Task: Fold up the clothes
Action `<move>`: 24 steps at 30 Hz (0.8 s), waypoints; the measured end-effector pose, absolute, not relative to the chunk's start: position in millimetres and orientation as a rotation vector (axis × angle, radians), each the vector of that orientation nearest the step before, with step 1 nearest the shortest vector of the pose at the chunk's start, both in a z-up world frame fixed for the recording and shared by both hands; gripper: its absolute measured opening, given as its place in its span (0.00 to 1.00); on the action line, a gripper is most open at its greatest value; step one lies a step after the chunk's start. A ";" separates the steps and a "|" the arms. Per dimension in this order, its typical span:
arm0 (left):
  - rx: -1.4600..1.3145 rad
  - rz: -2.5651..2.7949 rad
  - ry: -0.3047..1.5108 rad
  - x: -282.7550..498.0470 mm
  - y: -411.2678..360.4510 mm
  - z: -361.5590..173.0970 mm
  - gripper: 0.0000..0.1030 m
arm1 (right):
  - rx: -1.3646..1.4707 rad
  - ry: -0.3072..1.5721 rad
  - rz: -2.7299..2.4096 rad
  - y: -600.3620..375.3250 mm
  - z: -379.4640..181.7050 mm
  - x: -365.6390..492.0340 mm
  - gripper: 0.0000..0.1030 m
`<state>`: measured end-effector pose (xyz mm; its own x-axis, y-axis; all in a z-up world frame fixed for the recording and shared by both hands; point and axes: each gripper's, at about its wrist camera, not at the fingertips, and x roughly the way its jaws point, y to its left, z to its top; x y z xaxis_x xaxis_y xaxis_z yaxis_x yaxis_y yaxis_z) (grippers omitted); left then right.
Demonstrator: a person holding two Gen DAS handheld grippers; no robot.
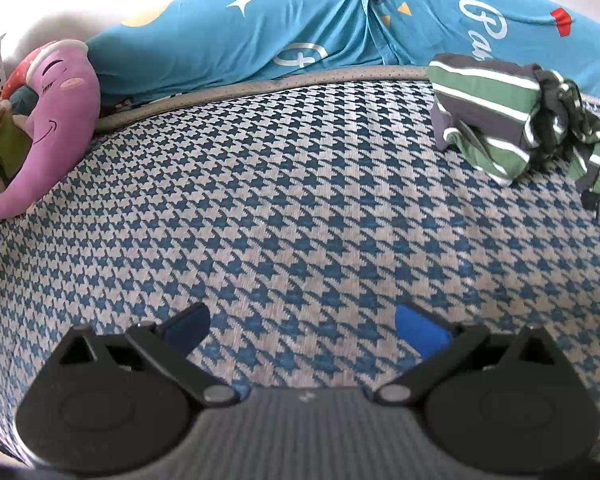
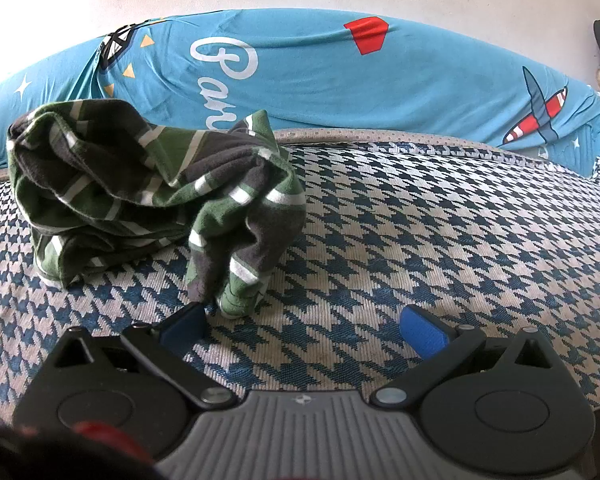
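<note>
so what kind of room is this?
Probably a bedroom, on a bed: a blue-and-white houndstooth woven mat covers the surface, a long turquoise printed bolster runs along the wall, and a purple plush elephant sits beside it. A crumpled green-and-grey striped garment awaits folding.

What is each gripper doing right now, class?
Left gripper: open, holding nothing.
Right gripper: open, empty, beside the striped garment.

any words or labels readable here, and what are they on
"Par": white script on the blue printed bedding, cut off by the striped garment in front.
Another white script mark on the bedding: unclear, perhaps one letter.
Small emblem on the right gripper body: too small to read.
No other text.
</note>
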<state>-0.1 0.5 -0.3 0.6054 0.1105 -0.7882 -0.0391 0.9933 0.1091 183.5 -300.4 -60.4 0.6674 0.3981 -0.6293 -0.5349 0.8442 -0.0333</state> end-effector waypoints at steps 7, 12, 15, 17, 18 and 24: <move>0.069 0.108 0.959 3.2 9.5 -3.6 1.00 | -0.223 0.653 0.531 -300.3 -60.5 183.7 1.00; 0.103 0.136 0.946 -1.8 2.6 -3.9 1.00 | -0.222 0.653 0.531 -300.3 -60.6 183.7 1.00; 0.108 0.138 0.949 -0.5 0.7 -2.6 1.00 | -0.222 0.653 0.531 -300.4 -60.6 183.7 1.00; 0.110 0.140 0.950 0.4 -0.6 -1.7 1.00 | -0.222 0.653 0.531 -300.4 -60.6 183.7 1.00; 0.112 0.141 0.951 0.9 -1.2 -1.3 1.00 | -0.222 0.653 0.531 -300.4 -60.6 183.7 1.00; 0.124 0.134 0.948 2.3 -10.1 8.4 1.00 | -0.223 0.653 0.531 -300.4 -60.6 183.7 1.00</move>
<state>2.3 -10.1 8.4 0.5763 0.1686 -0.7997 -0.0600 0.9846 0.1644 183.7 -300.4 -60.6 0.6672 0.3985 -0.6293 -0.5349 0.8443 -0.0325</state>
